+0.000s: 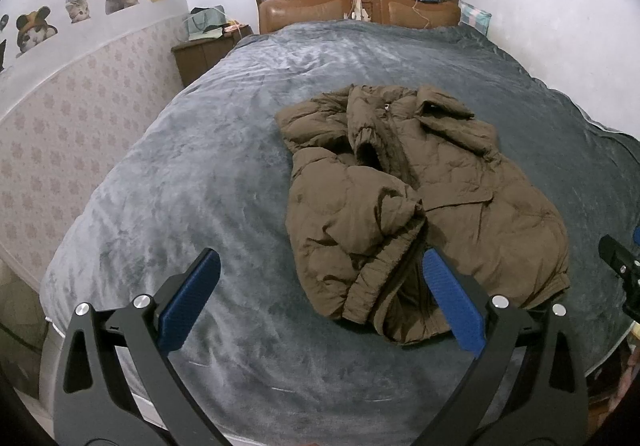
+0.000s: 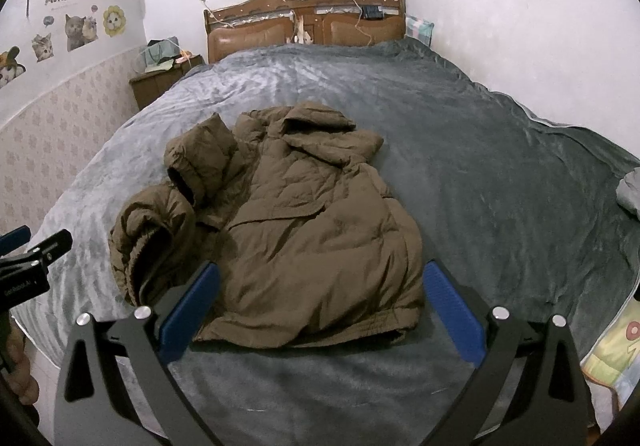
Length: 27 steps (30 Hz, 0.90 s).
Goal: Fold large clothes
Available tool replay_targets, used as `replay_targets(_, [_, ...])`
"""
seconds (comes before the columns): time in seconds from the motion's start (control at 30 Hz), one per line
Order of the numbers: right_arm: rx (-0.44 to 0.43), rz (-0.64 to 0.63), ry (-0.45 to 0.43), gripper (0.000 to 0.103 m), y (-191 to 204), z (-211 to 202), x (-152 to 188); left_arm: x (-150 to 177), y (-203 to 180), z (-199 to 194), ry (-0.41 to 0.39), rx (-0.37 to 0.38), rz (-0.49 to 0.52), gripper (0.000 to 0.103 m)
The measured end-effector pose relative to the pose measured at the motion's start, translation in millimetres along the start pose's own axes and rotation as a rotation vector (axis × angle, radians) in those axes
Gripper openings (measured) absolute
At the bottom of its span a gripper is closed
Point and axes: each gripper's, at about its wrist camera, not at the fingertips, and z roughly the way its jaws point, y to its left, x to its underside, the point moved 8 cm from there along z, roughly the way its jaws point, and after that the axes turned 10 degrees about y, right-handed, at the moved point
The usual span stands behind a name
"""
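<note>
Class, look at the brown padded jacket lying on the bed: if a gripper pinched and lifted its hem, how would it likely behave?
The jacket would probably droop and sag rather than hold shape: it already lies crumpled, with one sleeve bunched up. Its puffy quilting suggests it is light for its bulk. The smooth-looking shell may slip between the open right gripper fingers, and the plush blanket might drag on it.

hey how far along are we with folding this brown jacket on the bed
Barely started. The brown jacket lies on the grey blanket, its sleeves bunched over the front, not neatly folded. Nothing is in hand: the left gripper and right gripper are both open and empty. Smoothing and all the folds remain.
</note>
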Motion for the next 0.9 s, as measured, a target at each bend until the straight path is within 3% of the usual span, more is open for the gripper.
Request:
replay_targets(0.5, [0.014, -0.006, -0.006, 0.101, -1, 1, -1, 0, -2, 3, 0.010, 0.008, 0.008, 0.100])
replay_targets(0.77, [0.007, -0.017, -0.013, 0.101, -1, 4, -2, 6, -7, 10, 0.040, 0.082, 0.008, 0.100])
replay_targets(0.9, [0.008, -0.014, -0.014, 0.101, -2, 5, -2, 8, -9, 10, 0.042, 0.073, 0.008, 0.100])
